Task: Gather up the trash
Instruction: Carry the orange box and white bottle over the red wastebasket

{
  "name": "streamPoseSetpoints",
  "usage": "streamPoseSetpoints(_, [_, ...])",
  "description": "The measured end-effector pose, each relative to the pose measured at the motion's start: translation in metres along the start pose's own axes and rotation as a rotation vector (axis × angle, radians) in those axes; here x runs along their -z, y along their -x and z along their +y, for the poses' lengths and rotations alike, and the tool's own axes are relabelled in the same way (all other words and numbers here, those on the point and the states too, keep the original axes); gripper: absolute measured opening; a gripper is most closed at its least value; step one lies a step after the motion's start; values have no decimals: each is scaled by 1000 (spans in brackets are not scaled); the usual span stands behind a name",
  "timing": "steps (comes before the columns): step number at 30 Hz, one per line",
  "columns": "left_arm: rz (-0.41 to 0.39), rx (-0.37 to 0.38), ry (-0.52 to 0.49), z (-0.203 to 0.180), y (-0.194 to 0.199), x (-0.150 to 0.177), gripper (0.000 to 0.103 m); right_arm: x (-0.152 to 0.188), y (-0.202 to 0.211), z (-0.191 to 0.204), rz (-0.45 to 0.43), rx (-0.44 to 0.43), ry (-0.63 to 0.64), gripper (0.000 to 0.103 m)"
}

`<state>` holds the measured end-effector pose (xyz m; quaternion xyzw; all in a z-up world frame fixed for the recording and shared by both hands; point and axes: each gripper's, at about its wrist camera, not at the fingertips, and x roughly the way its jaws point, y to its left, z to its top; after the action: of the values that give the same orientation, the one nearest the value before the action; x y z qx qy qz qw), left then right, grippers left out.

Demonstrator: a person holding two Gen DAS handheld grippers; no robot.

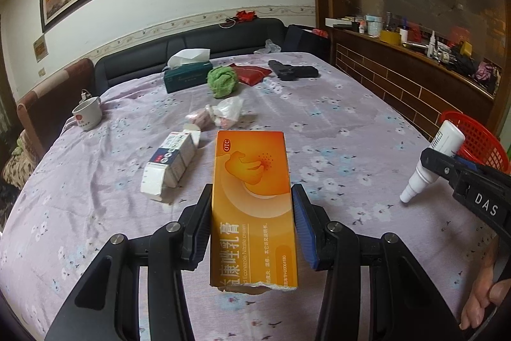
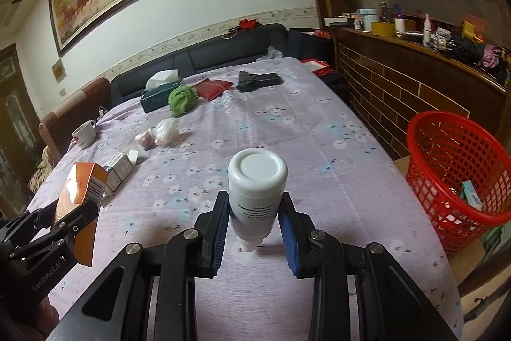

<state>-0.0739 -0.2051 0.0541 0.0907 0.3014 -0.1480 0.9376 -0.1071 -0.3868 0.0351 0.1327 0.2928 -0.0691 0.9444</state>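
The red basket (image 2: 460, 181), a round plastic mesh tub, stands off the right edge of the table (image 2: 319, 123), set lower than the tabletop on a pale surface, with a small blue-and-white packet lying inside it against the wall. Between the basket and the table edge runs a narrow gap, backed by a brown brick-patterned counter front. The table is covered with a soft lilac cloth printed with small flowers, and the stretch of cloth nearest the basket lies bare, giving open room on that side. The right gripper (image 2: 255, 222) is clamped on a white bottle (image 2: 257, 181), smooth plastic, cylindrical, its flat base facing the camera and its nozzle pointing down toward the cloth; it hangs above the table, left of the basket. Farther left of the basket, the left gripper (image 1: 252, 222) has its blue-padded jaws pressed on both long sides of an orange box (image 1: 252, 200), glossy cardboard, long and rectangular, with a torn lower end. Beyond it on the cloth, well away from the basket, lie a white-and-blue carton (image 1: 171, 162) with an open flap, a crumpled clear bag (image 1: 228, 111), a fuzzy green cloth (image 1: 222, 80), a dark green tissue box (image 1: 186, 75) and a white mug (image 1: 87, 114) near the far left edge.
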Motion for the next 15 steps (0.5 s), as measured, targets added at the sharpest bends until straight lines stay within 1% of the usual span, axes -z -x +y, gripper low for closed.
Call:
streamPoseSetpoints(5, [-1,13,-32,-17,-2,-5,45,-3,5,-15,-11,14,-19,33])
streamPoseSetpoints(8, [1,34,-53,-29,-2,-10,45,-4,8,-25,-16,19,-33,33])
streamPoseSetpoints(10, [5,72,-73,-40,-1,-16,45,-5,9,-34,-15,20,-48,33])
streamPoseSetpoints(15, [16,210,-115,-75,4,-33,45,-10,18,-62,-22,23,-97,33])
